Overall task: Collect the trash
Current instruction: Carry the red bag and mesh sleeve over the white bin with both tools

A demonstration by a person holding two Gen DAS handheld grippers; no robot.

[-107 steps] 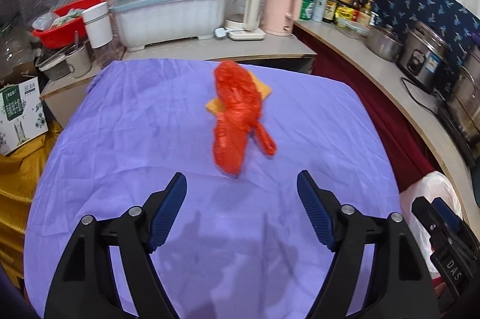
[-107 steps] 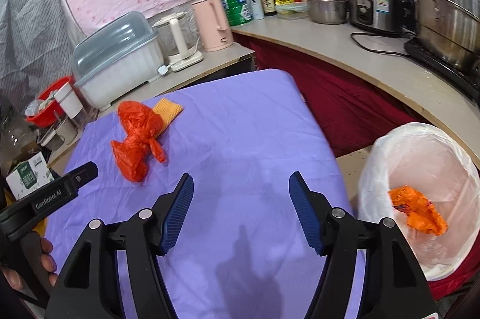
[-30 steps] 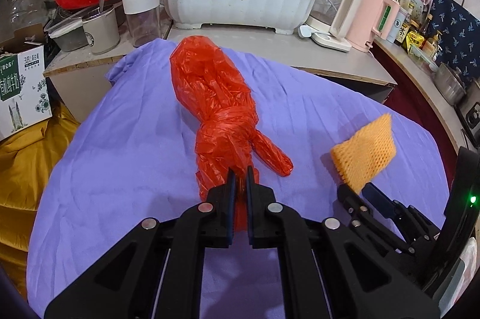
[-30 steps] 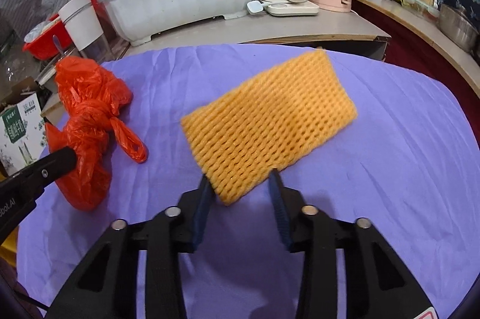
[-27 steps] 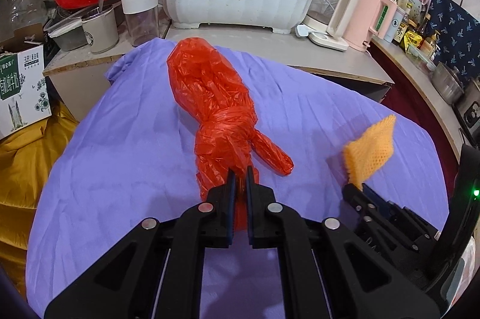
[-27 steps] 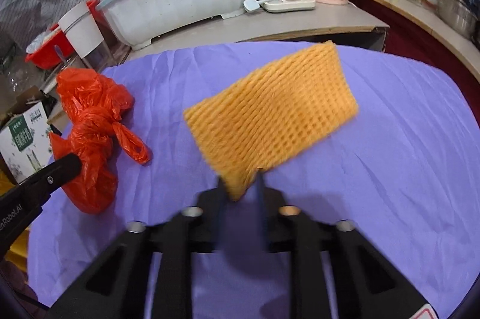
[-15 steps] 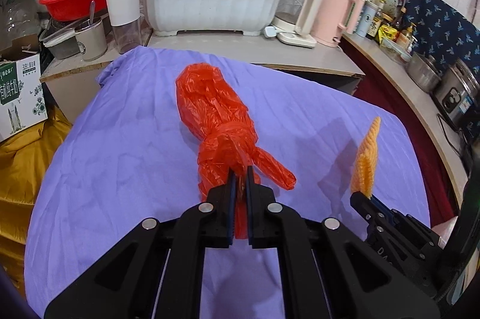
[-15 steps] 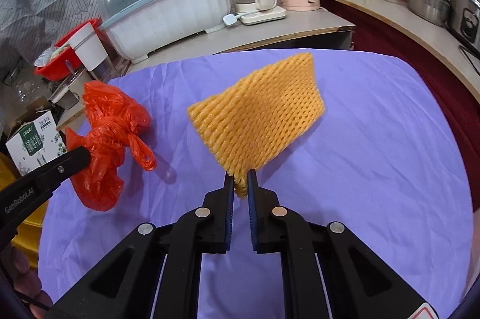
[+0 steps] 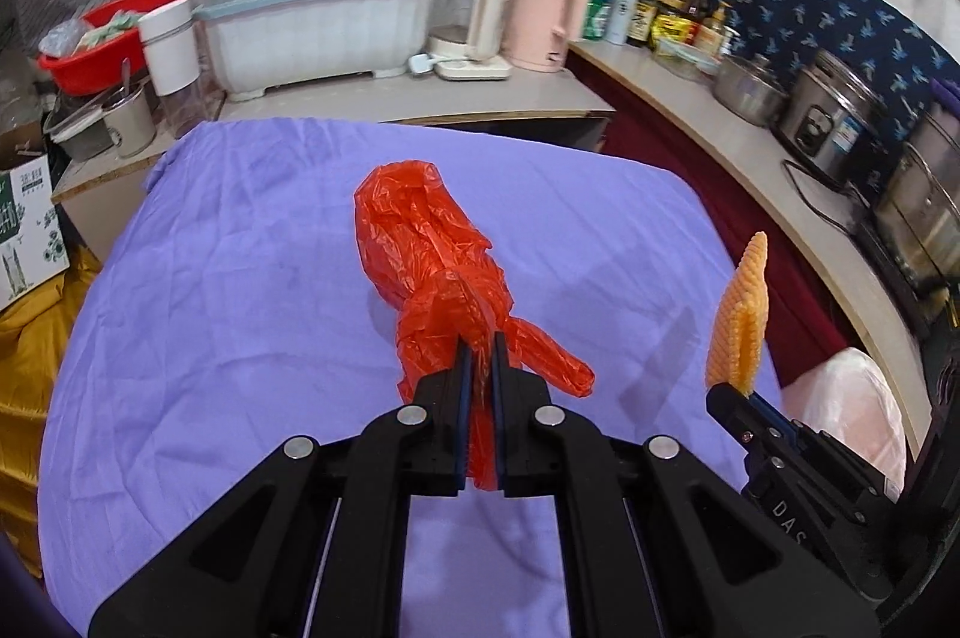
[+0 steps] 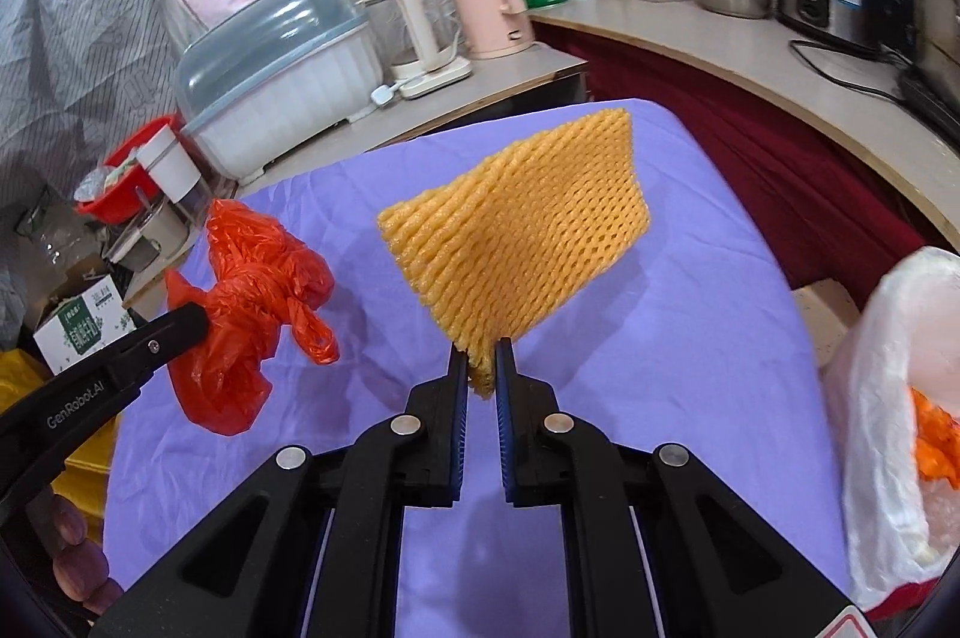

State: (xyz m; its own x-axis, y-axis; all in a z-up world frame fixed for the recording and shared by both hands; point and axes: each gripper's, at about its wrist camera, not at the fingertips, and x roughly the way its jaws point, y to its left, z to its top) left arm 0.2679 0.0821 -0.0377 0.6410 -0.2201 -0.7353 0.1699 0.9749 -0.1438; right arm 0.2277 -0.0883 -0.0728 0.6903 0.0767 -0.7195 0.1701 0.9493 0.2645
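My left gripper [image 9: 478, 341] is shut on a crumpled red plastic bag [image 9: 429, 242] and holds it above the purple tablecloth [image 9: 240, 314]; the bag also shows in the right wrist view [image 10: 252, 290]. My right gripper [image 10: 480, 353] is shut on a corner of an orange foam net sleeve [image 10: 528, 224], held up in the air; the sleeve also shows edge-on in the left wrist view [image 9: 741, 314]. A bin lined with a white bag [image 10: 888, 398] stands at the table's right and holds orange trash [image 10: 933, 434].
A white dish rack with a grey lid [image 9: 318, 20], a kettle [image 9: 480, 20] and a pink jug [image 9: 549, 17] stand on the counter behind. Pots and a rice cooker [image 9: 840, 122] line the right counter. A red basin [image 9: 90, 38] and a cardboard box [image 9: 24, 230] are at the left.
Both grippers have lifted and pulled back toward the near right. The red bag and the foam sleeve have come up off the cloth, and the bin has come into view.
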